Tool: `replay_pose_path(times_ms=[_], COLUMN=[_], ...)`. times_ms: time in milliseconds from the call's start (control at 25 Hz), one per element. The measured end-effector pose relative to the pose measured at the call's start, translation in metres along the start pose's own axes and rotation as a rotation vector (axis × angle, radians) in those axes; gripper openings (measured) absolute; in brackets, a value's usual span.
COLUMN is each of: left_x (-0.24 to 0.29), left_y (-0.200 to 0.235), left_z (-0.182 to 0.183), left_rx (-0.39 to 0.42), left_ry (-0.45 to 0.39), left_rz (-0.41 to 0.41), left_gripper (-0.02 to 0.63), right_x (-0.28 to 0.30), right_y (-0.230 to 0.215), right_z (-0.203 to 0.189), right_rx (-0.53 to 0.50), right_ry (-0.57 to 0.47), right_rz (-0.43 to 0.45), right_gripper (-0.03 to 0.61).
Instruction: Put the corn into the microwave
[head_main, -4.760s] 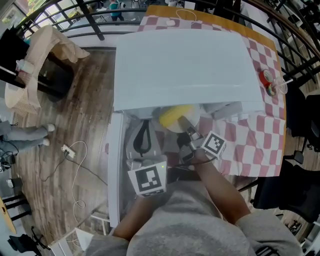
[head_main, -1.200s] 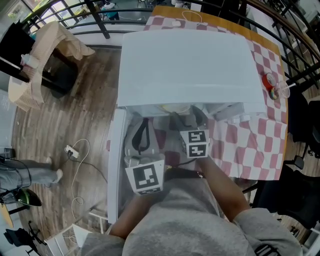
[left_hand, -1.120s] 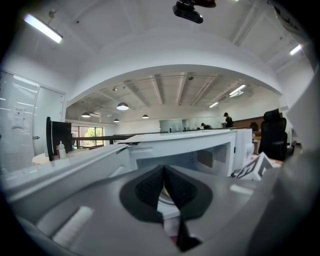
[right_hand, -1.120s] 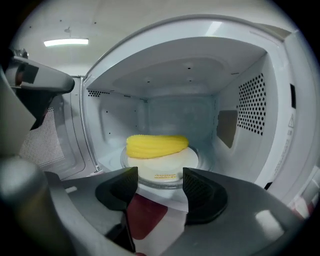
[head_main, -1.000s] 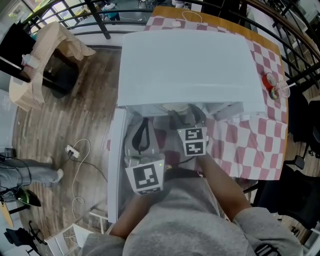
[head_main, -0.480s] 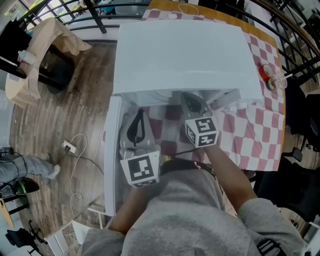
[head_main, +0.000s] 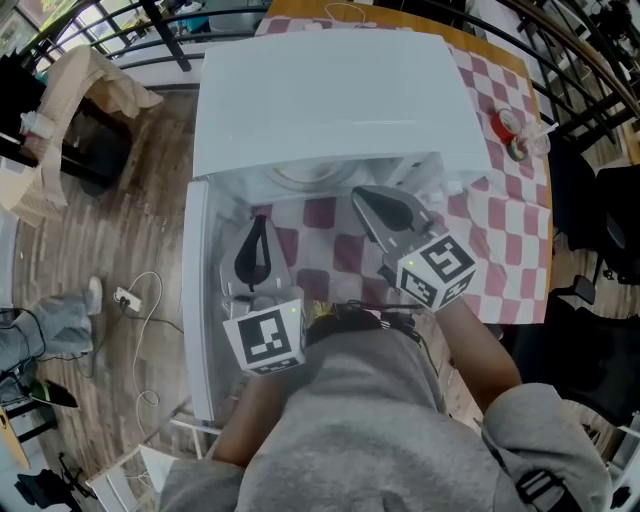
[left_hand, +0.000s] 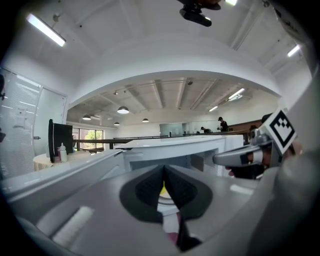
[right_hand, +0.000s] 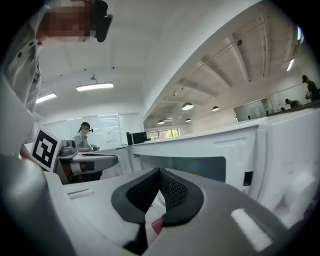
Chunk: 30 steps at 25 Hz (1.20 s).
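Observation:
The white microwave (head_main: 330, 100) stands on the table with its door (head_main: 197, 300) swung open to the left. Inside it, only the rim of a white plate (head_main: 300, 178) shows in the head view. In the left gripper view a sliver of the yellow corn (left_hand: 161, 190) shows past the jaws, inside the cavity. My right gripper (head_main: 367, 197) hovers in front of the opening, shut with nothing in it; its jaws (right_hand: 160, 171) meet. My left gripper (head_main: 257, 222) is beside the door, level and shut on nothing (left_hand: 164, 168).
A red-and-white checkered cloth (head_main: 500, 260) covers the table to the right of the microwave. Small red and green rolls (head_main: 510, 135) lie at the far right edge. On the wooden floor at left lie a white cable (head_main: 130, 300) and a chair with beige cloth (head_main: 70, 100).
The right gripper has drawn back out of the microwave and risen, with its jaws now shut and empty. The corn and plate stayed inside. The left gripper barely moved.

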<state>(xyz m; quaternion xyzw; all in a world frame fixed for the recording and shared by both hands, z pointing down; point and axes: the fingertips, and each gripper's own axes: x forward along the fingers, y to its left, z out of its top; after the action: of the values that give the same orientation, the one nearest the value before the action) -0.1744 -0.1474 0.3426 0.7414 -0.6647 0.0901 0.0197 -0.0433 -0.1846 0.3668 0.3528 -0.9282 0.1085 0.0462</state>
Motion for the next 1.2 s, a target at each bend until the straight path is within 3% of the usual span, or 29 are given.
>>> replay_pose_path(times_ms=[600,1200], left_x=[-0.075,-0.164], left_y=[-0.109,-0.222], left_z=[0.017,0.023], left_rx=[0.043,0.043], left_ry=[0.012,-0.022], left_rz=[-0.035,-0.041], left_gripper=[0.011,0.011], right_x=[-0.151,-0.286], right_y=[-0.032,-0.030], right_z=[0.011,-0.010], right_rx=[-0.031,-0.026], right_ry=[0.012,-0.017], right_rz=[-0.165,-0.224], right_gripper=[0.000,0.000])
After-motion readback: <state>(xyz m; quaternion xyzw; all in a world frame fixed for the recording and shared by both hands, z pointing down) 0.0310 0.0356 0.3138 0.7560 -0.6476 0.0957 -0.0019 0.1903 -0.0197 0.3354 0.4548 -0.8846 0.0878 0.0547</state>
